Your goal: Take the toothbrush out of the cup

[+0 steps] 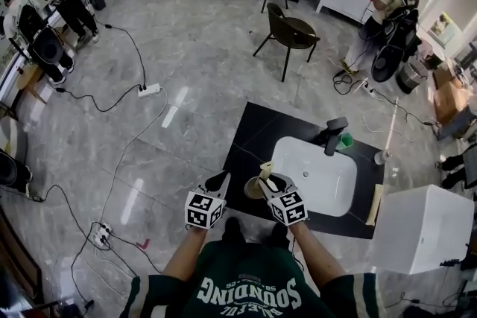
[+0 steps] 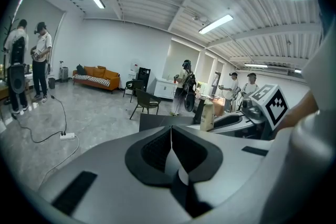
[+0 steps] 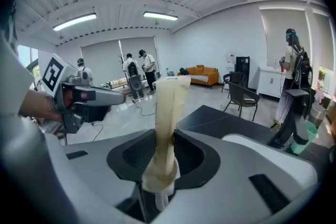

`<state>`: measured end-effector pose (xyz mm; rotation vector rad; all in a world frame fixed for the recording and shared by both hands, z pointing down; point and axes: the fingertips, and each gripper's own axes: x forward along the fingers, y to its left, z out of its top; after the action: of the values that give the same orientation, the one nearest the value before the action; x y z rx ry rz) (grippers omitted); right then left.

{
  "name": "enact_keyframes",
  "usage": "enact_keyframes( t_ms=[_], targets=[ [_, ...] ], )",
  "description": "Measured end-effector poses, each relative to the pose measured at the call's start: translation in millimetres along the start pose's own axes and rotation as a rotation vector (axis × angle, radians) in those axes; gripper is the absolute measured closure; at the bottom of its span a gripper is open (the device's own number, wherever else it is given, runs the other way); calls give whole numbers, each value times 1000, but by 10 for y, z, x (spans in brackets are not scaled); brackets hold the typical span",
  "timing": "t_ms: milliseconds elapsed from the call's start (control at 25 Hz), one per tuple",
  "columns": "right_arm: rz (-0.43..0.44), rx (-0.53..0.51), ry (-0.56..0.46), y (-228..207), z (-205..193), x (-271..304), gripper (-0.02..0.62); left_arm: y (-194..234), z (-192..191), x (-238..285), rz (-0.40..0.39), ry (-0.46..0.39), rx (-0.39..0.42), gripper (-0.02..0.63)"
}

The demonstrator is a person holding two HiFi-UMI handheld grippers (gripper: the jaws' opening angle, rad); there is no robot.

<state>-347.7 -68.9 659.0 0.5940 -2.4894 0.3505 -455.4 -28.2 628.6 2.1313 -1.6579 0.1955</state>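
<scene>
Cream-wrapped toothbrush (image 3: 169, 102) is clamped in the right gripper's (image 3: 166, 136) fingers, cup (image 1: 253, 188) just beside them; left gripper's (image 2: 171, 138) fingers are pressed together.

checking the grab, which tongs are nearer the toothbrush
Right. The right tongs grip the toothbrush; the left tongs are shut, empty, apart from it to its left in the head view.

"SOUNDING" on green shirt (image 1: 253, 293)
</scene>
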Motion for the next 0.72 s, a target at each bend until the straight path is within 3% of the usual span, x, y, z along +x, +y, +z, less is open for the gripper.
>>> enact_keyframes(
  t_ms=[320, 720],
  targets=[
    [41, 18, -80, 41, 298, -276, 479, -139, 98, 175, -34, -4, 20, 594],
    [-11, 64, -190, -222, 597, -766, 480, -476, 186, 457, -96, 10, 46, 594]
  ],
)
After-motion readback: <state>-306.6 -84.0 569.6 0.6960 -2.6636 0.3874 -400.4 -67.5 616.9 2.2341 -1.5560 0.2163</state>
